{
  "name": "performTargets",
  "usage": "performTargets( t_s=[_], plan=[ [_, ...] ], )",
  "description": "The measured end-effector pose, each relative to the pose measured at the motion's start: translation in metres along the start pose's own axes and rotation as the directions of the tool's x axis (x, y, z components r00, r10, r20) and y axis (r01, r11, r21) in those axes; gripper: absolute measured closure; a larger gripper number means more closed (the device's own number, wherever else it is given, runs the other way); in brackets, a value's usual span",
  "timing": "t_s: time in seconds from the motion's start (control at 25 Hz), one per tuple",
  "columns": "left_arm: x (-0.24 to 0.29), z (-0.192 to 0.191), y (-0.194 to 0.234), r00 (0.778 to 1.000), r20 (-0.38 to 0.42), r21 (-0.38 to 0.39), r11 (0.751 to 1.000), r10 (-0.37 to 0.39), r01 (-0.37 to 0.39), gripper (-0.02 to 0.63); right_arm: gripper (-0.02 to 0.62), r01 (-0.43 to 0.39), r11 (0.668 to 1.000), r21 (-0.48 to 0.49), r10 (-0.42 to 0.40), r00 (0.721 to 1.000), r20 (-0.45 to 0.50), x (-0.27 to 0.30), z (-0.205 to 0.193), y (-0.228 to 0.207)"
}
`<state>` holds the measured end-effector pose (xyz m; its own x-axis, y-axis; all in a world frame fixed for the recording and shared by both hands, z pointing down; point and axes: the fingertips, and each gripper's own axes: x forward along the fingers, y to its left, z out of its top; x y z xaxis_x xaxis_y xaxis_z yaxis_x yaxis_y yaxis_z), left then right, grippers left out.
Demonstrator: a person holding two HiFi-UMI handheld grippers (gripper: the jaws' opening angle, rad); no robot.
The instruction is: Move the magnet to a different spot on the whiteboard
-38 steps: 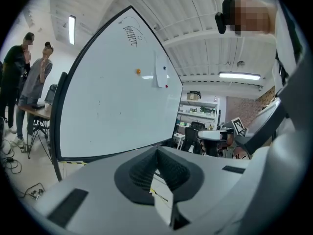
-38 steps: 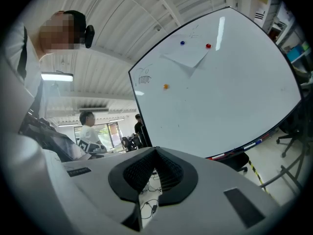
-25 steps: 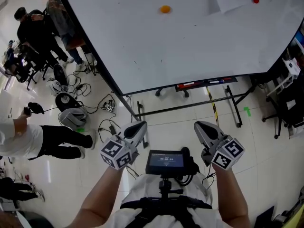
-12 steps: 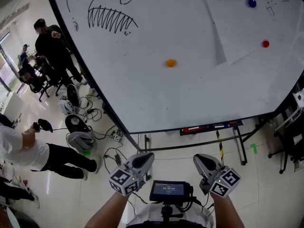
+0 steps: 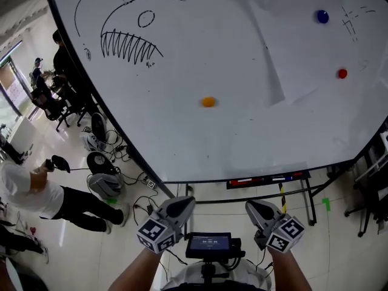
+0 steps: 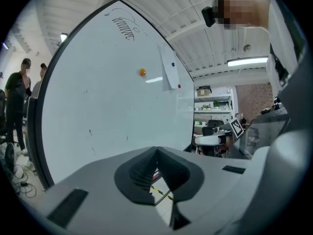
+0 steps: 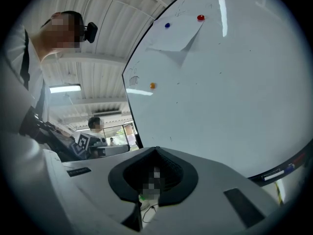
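1. Head view: the left hand-held gripper (image 5: 182, 204) and the right hand-held gripper (image 5: 254, 206) sit low, below the whiteboard's (image 5: 242, 144) bottom edge. Both have their jaws together and hold nothing. The forearms run side by side and the tips aim toward the whiteboard. The orange magnet (image 5: 208, 102) sits near the whiteboard's middle, well apart from both grippers. A blue magnet (image 5: 322, 16) and a red magnet (image 5: 342, 73) sit by a paper sheet (image 5: 291, 47) at the whiteboard's upper right.

2. Left gripper view: the jaws meet at their tips with nothing between them. The gripper points roughly level at the whiteboard's lower part, and the orange magnet is a small dot high above the jaw line.

3. Right gripper view: these jaws also look closed and grip nothing. The orange magnet lies on the whiteboard, lower than the paper sheet and to its left.

4. Judgement: this is the approach. The orange magnet is likely the target, since the other two seem to pin the paper. The reaching gripper should rise and open its jaws before contact. It should then meet the whiteboard squarely, close on the magnet's sides and lift it clear rather than drag it.
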<state>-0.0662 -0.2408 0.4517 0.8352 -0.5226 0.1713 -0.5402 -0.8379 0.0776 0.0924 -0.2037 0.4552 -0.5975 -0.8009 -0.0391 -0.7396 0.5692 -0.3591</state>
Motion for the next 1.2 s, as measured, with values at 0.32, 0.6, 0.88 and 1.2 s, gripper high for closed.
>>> performTargets(
  t_s=[0.32,0.6,0.88,1.2],
  plan=[
    [0.024,0.032,0.001,0.997,-0.064,0.264,0.964,0.040,-0.022,0.577,0.561,-0.111,0.994,-0.018,0.111,0.994,0.019,0.028,0.019,-0.011],
    [0.045,0.062,-0.006,0.995,-0.065,0.427,0.903,0.073,-0.038,0.575,0.561,-0.166,0.985,-0.042,0.167,0.986,0.023,0.036,0.034,-0.020],
    [0.070,0.083,-0.006,0.987,-0.067,0.576,0.814,0.145,-0.081,0.575,0.561,-0.182,0.982,-0.058,0.184,0.983,0.029,0.034,0.038,-0.039],
    [0.071,0.119,-0.002,0.954,-0.008,0.619,0.751,0.299,-0.230,0.575,0.561,-0.200,0.978,-0.060,0.203,0.978,0.047,0.028,0.048,-0.047]
  ],
)
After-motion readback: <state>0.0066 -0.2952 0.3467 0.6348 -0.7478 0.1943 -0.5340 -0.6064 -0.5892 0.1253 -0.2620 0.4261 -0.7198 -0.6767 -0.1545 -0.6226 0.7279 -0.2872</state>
